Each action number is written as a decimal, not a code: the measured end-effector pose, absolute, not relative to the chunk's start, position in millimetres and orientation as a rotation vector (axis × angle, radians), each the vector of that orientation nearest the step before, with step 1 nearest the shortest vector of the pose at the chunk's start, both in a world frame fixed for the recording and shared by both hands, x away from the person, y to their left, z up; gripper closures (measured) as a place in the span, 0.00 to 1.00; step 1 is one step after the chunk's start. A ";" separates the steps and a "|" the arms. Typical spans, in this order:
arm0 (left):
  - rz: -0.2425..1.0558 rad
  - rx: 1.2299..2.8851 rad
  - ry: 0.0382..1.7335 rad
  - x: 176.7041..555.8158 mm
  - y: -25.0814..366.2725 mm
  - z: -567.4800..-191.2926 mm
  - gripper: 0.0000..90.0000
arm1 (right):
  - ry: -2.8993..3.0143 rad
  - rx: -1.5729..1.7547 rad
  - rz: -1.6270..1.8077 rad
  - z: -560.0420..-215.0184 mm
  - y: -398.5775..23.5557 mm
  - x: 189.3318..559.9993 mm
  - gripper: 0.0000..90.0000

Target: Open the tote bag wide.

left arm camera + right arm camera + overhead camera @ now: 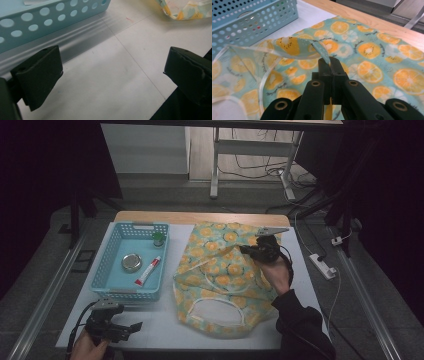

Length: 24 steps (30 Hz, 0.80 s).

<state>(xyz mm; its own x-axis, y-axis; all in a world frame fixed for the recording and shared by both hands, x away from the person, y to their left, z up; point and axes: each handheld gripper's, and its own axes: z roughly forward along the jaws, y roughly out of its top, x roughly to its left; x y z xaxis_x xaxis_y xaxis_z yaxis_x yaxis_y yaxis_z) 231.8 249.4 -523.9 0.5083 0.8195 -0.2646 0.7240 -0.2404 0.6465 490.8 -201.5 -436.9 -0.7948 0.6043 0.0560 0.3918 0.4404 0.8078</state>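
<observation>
A teal cloth printed with orange slices (225, 275) lies spread over the right half of the white table. My right gripper (246, 250) hovers above the cloth's upper middle, shut on a pinched-up fold of it. In the right gripper view that fold (294, 47) rises from the flat cloth (372, 55) into the closed jaws of the right gripper (329, 61). My left gripper (136, 326) rests low at the table's front left, open and empty. In the left gripper view its two fingers (42, 72) stand wide apart over bare table, with the left gripper (112, 72) holding nothing.
A light blue perforated basket (111, 270) stands at the left, holding a round metal tin (131, 262), a white-and-red tube (148, 271) and a small green-capped bottle (158, 239). The basket's wall (50, 15) is close to the left gripper. A power strip (322, 266) lies past the table's right edge.
</observation>
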 end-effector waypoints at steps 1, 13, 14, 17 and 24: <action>0.164 2.012 1.260 231.9 249.4 -523.9 0.02 | 2.449 0.872 1.275 -437.4 -201.5 493.3 0.99; 0.164 2.014 1.261 231.9 249.2 -523.9 0.03 | 2.510 0.925 1.114 -483.1 -204.3 522.0 0.99; 0.165 2.014 1.260 231.9 249.2 -523.9 0.03 | 2.521 0.924 1.104 -487.1 -205.0 523.4 0.99; 0.164 2.015 1.259 231.8 249.1 -523.9 0.03 | 2.544 0.936 1.089 -497.3 -206.9 526.9 0.99; 0.165 2.013 1.257 231.7 249.0 -523.9 0.03 | 2.571 0.992 1.040 -512.4 -210.4 531.1 0.96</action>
